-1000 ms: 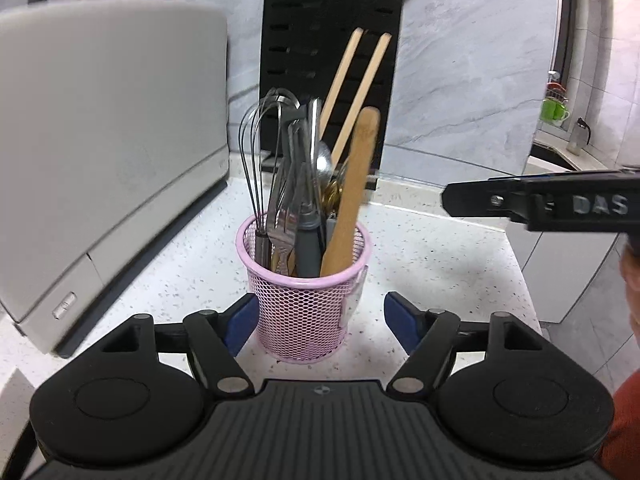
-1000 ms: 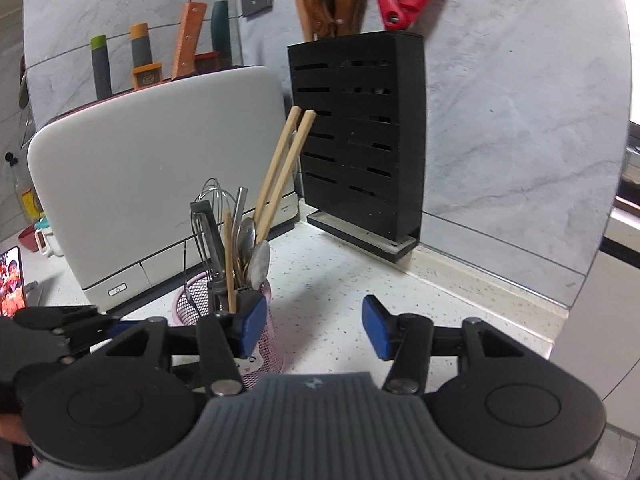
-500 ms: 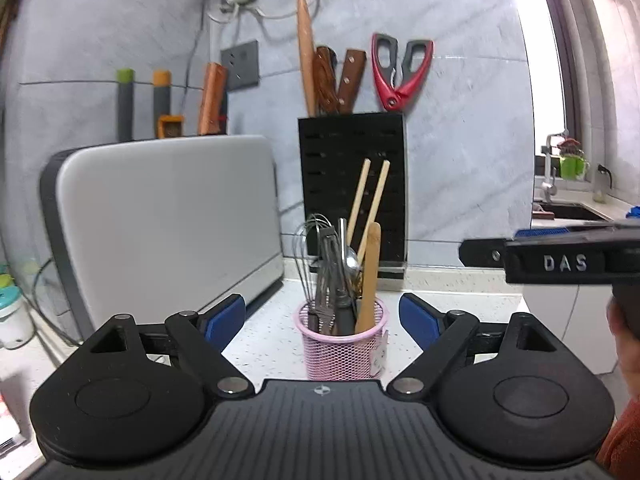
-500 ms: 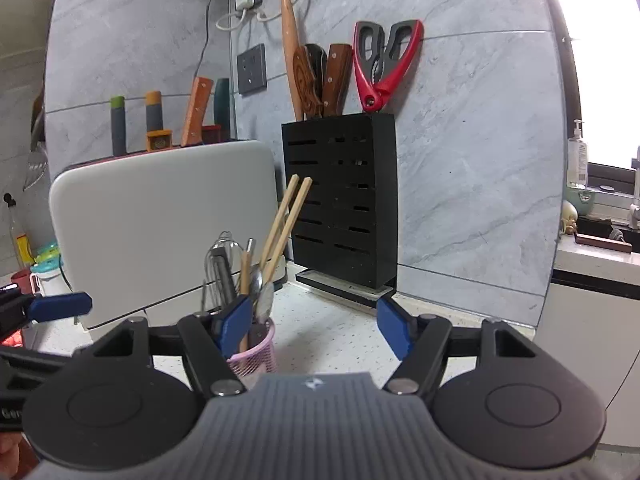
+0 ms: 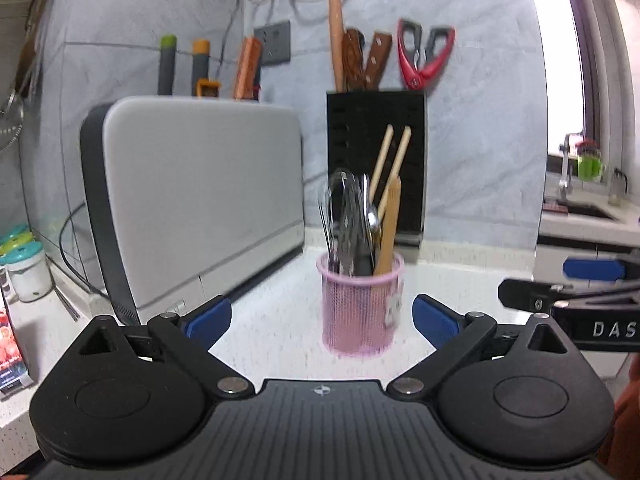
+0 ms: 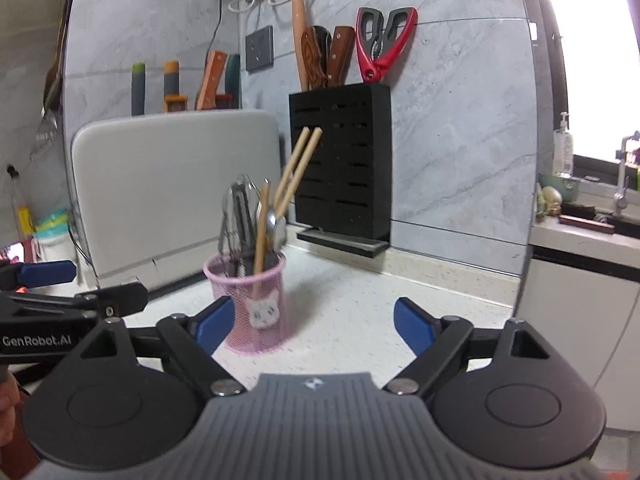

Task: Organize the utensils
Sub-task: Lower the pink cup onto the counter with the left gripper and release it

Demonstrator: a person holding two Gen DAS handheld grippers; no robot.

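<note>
At centre frame a pink mesh cup (image 5: 359,312) is seen on the speckled white counter (image 5: 276,336), filled with a wire whisk (image 5: 334,208), what appear to be metal spoons, a flat wooden spatula (image 5: 389,226) and two chopsticks (image 5: 394,164). A cat sticker (image 6: 262,312) is borne on it. The left gripper (image 5: 320,320) is spread wide and empty; the right gripper (image 6: 308,322) is opening, with nothing gripped

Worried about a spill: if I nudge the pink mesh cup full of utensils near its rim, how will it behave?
The pink mesh cup looks light, while the chopsticks and whisk stand high above its rim, so it probably tips easily. On the smooth counter a low push likely slides it instead.
</note>
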